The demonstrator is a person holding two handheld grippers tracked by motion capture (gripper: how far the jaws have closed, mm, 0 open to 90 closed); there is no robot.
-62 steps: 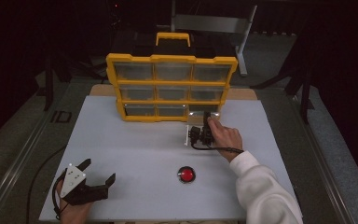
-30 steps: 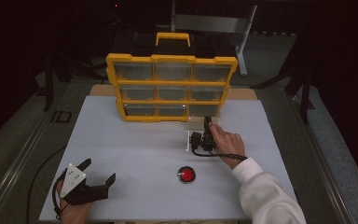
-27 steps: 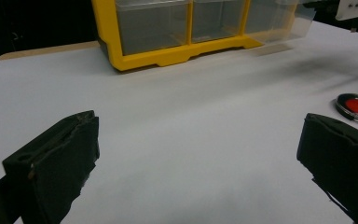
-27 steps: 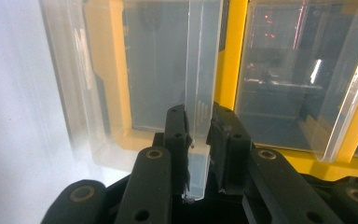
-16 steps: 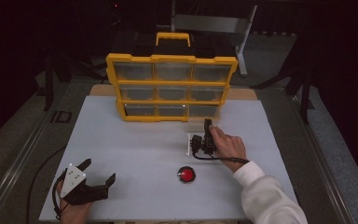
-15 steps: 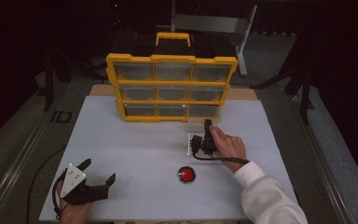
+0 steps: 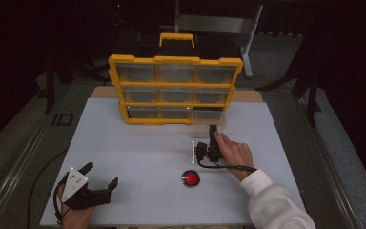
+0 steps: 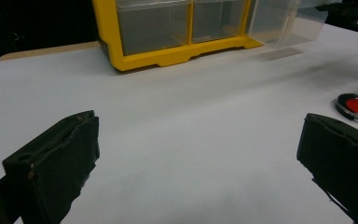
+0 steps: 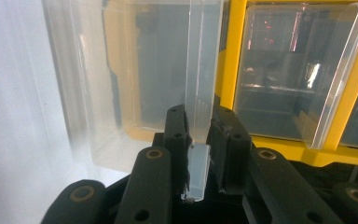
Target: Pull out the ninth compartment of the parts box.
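We saw the right tongs [image 9: 199, 140] clamped on the clear drawer [image 9: 135, 88], now drawn farther out of the yellow organizer [image 7: 176, 88]; left tongs [image 7: 97, 183] stayed wide, idle on the desk [image 7: 138, 143]; drawer nearly free.

Dim high view, black surroundings, evenly lit white table [image 7: 138, 143], soft faint shadows, left gripper view with blurred near jaws and sharper yellow organizer [image 8: 168, 51] beyond the fingers, right gripper view hazy, white glare left of the fingers, red reflections in clear drawer [image 9: 200, 93]
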